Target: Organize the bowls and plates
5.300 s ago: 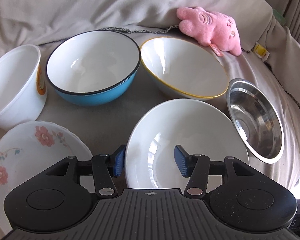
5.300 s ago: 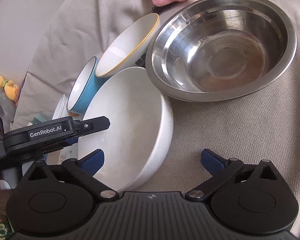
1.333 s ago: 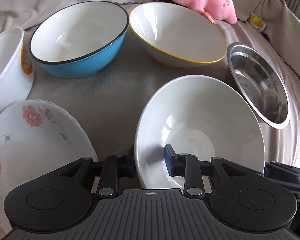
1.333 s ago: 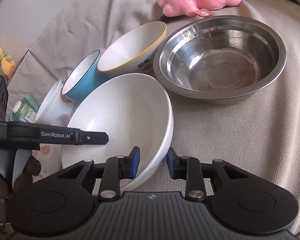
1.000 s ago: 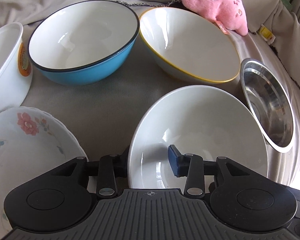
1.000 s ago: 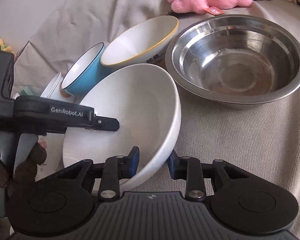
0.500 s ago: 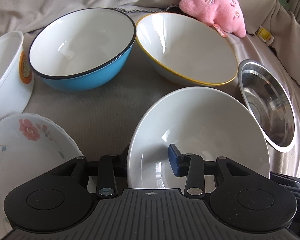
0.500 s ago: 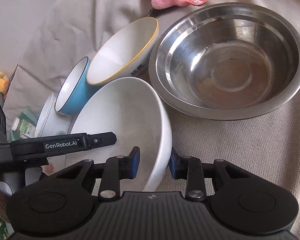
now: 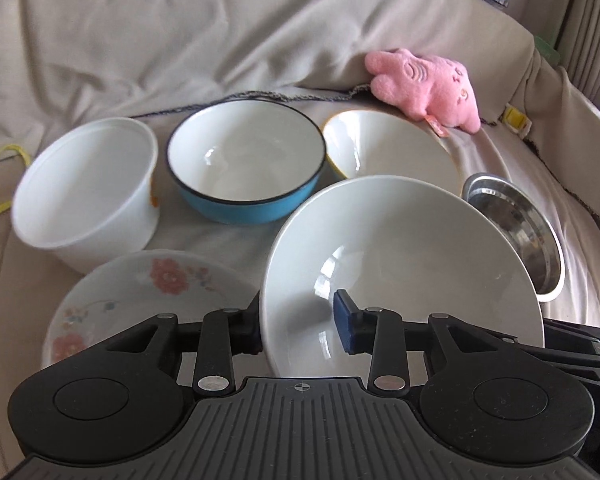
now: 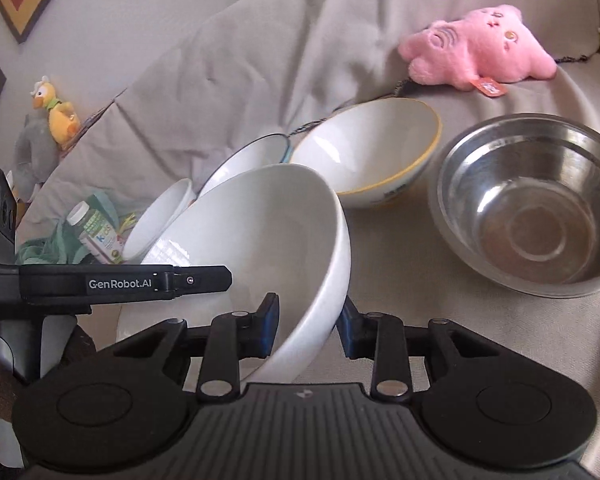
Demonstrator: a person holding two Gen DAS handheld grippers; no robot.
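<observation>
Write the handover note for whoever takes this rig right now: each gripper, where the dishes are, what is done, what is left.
Left gripper: shut on the white bowl's near rim.
Right gripper: shut on the same bowl's opposite rim; the bowl is lifted and tilted.
On the cloth: tub, blue bowl, yellow-rimmed bowl, steel bowl, floral plate.
Done: nothing stacked.
Left: set the white bowl down, probably into a larger bowl, then sort the others.
</observation>
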